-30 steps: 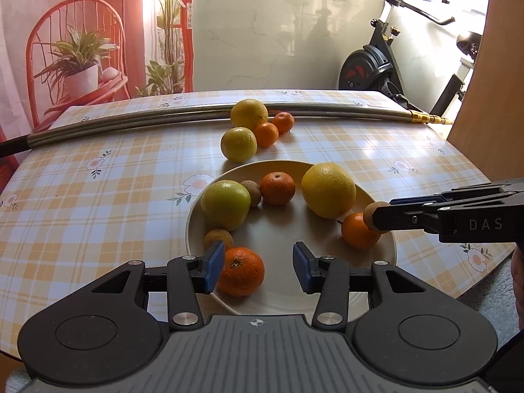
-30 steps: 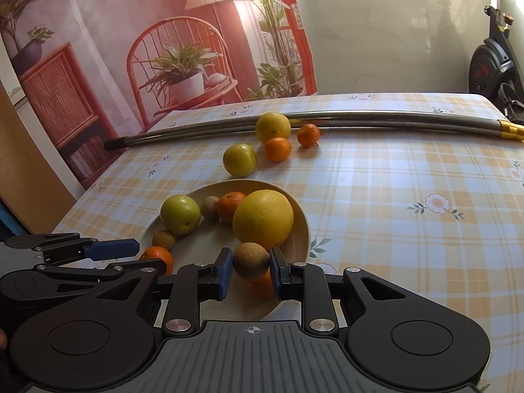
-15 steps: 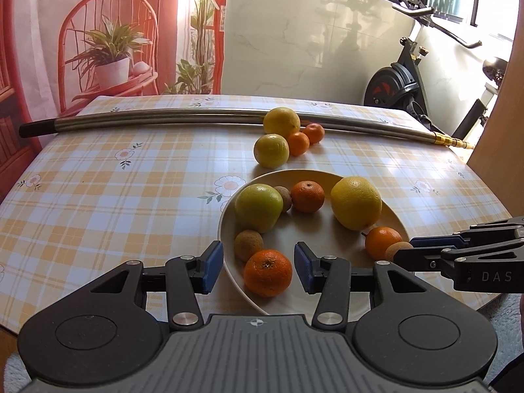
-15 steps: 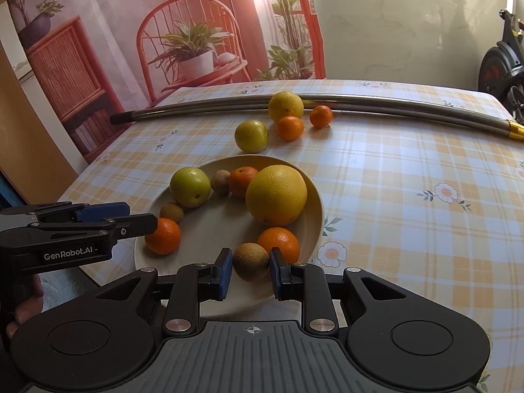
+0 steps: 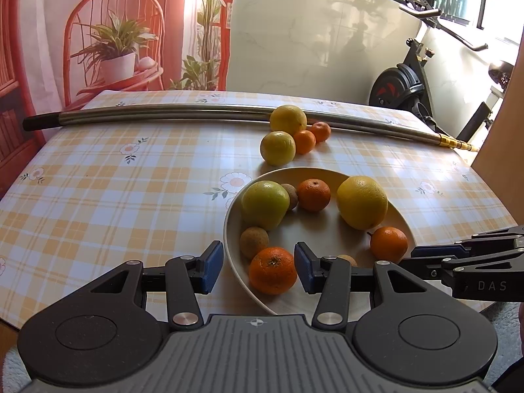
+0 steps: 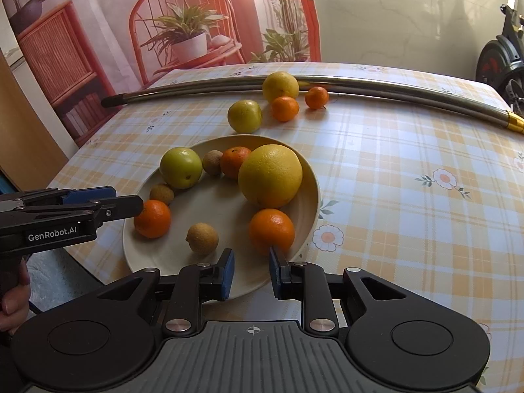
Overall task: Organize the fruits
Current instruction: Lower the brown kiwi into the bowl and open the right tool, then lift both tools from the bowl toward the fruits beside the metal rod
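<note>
— Fruit first: which piece do I go for, and how will it handle?

— Four pieces lie loose on the worktop point(image 6: 409, 150), well beyond the plate point(image 6: 312, 193): a large yellow citrus point(image 6: 280, 86) against the metal pole point(image 6: 376, 89), a yellow-green fruit point(image 6: 245, 116) nearest the plate, and two small tangerines point(image 6: 284, 108) beside them. I judge the tangerines light and a bit soft-skinned, so a gentle squeeze across the widest part. The yellow-green one looks firmer, smoother and heavier; it will roll if I nudge it.

— And what's already on the plate?

— A big yellow citrus point(image 6: 270, 176), a green fruit point(image 6: 180, 167), three tangerines and three small brown fruits; the nearest brown fruit point(image 6: 202, 238) lies free, just ahead of my right gripper point(image 6: 251, 273).

— Are you holding anything?

— No. My right gripper has its jaws apart over the plate's near rim, nothing between them. My left gripper point(image 5: 258, 270) is wide apart too, with an orange tangerine point(image 5: 272, 270) lying between its fingers, unclamped.

— Risk?

— Round fruit on a smooth cloth: I'd close slowly, centred.
</note>
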Demonstrator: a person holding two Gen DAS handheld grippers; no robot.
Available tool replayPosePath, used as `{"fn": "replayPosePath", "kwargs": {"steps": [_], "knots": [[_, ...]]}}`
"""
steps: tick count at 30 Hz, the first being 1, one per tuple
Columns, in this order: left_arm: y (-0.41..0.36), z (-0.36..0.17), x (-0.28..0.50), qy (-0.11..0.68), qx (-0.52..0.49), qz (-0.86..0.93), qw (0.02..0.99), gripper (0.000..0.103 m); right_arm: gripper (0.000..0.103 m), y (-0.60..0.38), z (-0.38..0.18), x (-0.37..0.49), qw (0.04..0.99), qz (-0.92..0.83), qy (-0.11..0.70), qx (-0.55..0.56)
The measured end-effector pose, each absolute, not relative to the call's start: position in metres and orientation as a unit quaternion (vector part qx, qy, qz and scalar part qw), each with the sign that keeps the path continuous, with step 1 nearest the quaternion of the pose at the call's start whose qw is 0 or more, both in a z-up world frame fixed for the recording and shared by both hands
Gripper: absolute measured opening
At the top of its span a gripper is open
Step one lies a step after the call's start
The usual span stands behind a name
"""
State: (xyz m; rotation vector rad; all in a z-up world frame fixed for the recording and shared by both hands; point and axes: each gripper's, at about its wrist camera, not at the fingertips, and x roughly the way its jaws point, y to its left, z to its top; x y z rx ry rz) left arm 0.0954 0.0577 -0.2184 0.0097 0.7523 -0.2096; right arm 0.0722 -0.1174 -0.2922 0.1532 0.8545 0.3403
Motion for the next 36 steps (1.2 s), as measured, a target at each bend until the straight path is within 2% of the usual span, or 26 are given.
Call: {"fn": "replayPosePath", "kwargs": {"steps": [36], "knots": [[0.0653, -0.2167, 0.0979, 0.364, -0.006, -0.093, 0.927, 0.050, 0.023, -0.1234, -0.2893, 0.0717, 0.898, 0.156, 0.403, 0.078]]}}
